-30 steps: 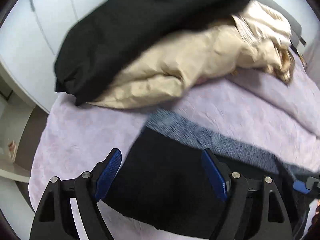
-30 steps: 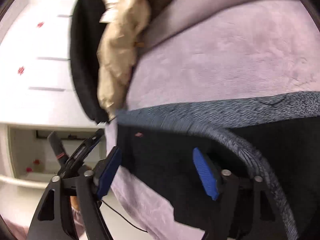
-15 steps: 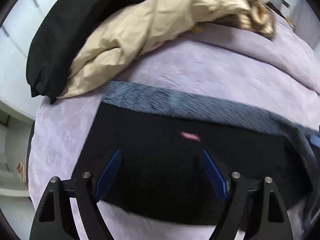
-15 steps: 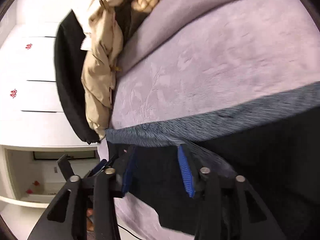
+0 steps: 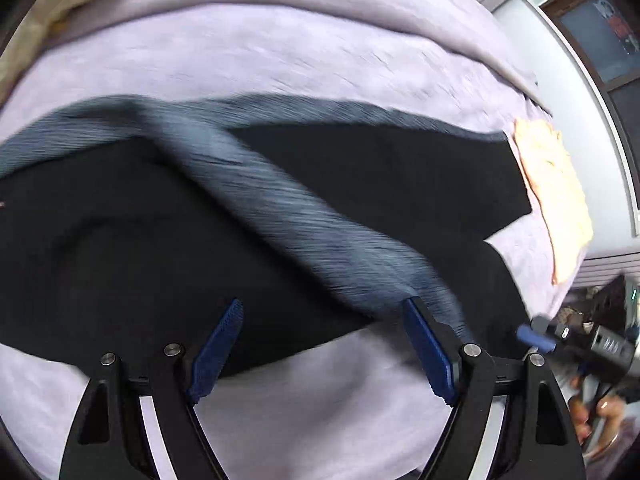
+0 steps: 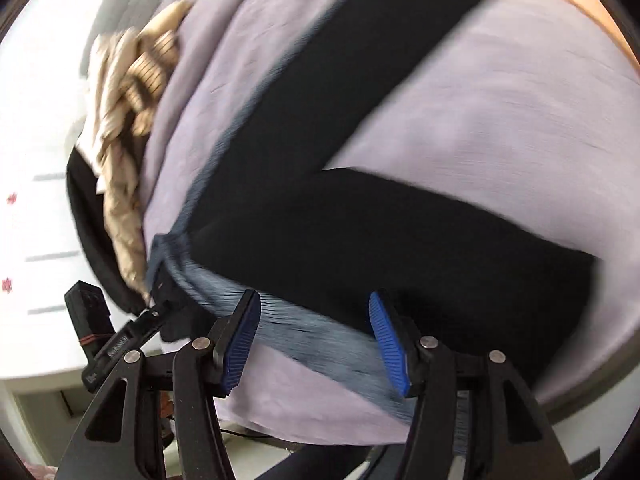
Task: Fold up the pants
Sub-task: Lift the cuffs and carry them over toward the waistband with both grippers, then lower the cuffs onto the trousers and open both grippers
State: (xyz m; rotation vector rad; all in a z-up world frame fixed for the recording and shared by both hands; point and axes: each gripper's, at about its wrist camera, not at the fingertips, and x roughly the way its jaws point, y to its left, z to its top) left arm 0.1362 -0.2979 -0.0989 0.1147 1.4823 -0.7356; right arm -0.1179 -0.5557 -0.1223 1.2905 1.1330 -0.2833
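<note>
The left hand-held gripper [image 5: 320, 344] hangs steeply over the near side of the bed with its blue pads [image 5: 216, 354] spread wide. Nothing is pinched between them; black cloth and bare bedcover show in the gap, so it is released. The right hand-held gripper [image 6: 314, 340] is likewise unclenched. Its jaws have just been opening, and although a grey ribbed strip runs across the gap between the pads, neither pad presses on it as far as the blurred view shows.

Just beyond both tools lie the pants [image 5: 132, 240], black with a grey ribbed band [image 5: 288, 216] along the outer seam. They rest on the lilac bedcover [image 5: 280, 60]. In the right wrist view the two legs [image 6: 360, 92] splay apart in a V, one running toward the far side of the bed and the other lying across just ahead of the jaws, with bedcover showing between them. The waist end sits toward the side where the left tool appears at the edge of that view.

From this I judge the task to be at its start: the garment is spread out roughly flat, but no fold is made. One leg has yet to be laid over the other, and the doubled length then folded up.

Farther out, a heap of beige and black clothing [image 6: 120, 128] lies at the bed's far edge, clear of the pants, and an orange cloth [image 5: 556, 196] sits near the leg ends.
</note>
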